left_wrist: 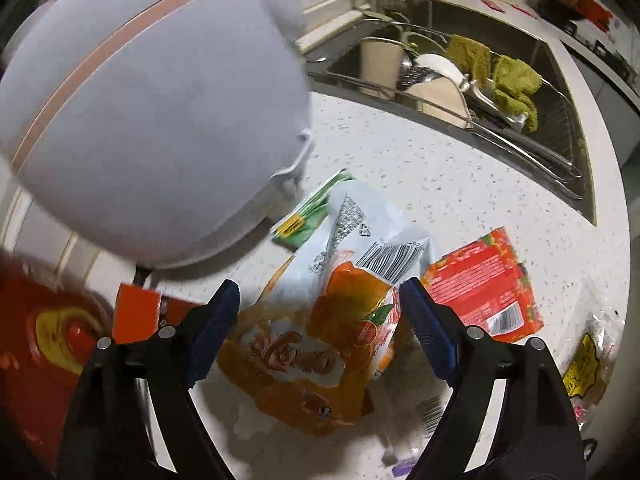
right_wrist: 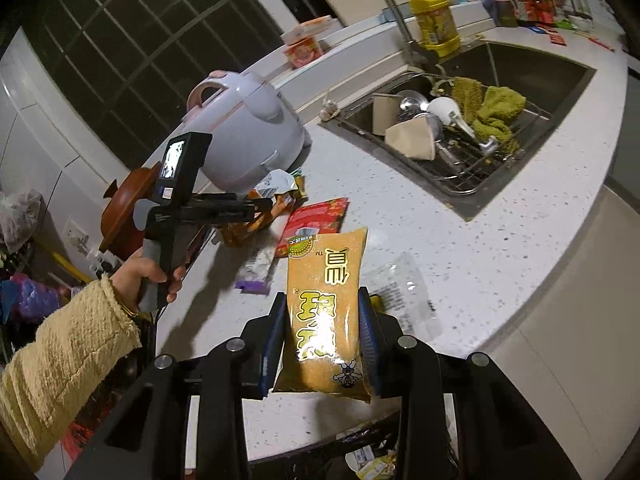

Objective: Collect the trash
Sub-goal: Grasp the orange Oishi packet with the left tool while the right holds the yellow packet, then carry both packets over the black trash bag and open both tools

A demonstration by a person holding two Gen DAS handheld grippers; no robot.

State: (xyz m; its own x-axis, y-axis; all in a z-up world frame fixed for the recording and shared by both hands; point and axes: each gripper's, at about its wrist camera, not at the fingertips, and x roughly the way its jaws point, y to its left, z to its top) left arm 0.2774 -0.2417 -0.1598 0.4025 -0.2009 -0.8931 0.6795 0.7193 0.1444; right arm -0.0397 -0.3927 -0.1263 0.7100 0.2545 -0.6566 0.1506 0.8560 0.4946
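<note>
The left gripper (left_wrist: 316, 300) stands with its blue pads wide apart and nothing pressed between them. An orange snack wrapper (left_wrist: 304, 356) lies on the speckled counter (left_wrist: 460, 184) right under the gap. Ahead of the left pad bulks a pale rice cooker (left_wrist: 152, 120); just past the right pad lies a red packet (left_wrist: 486, 288). The right gripper (right_wrist: 322, 334) is closed on an upright yellow pouch (right_wrist: 326, 312), pads pressing both sides. A clear wrapper (right_wrist: 400, 288) lies on the counter just beyond its right finger.
</note>
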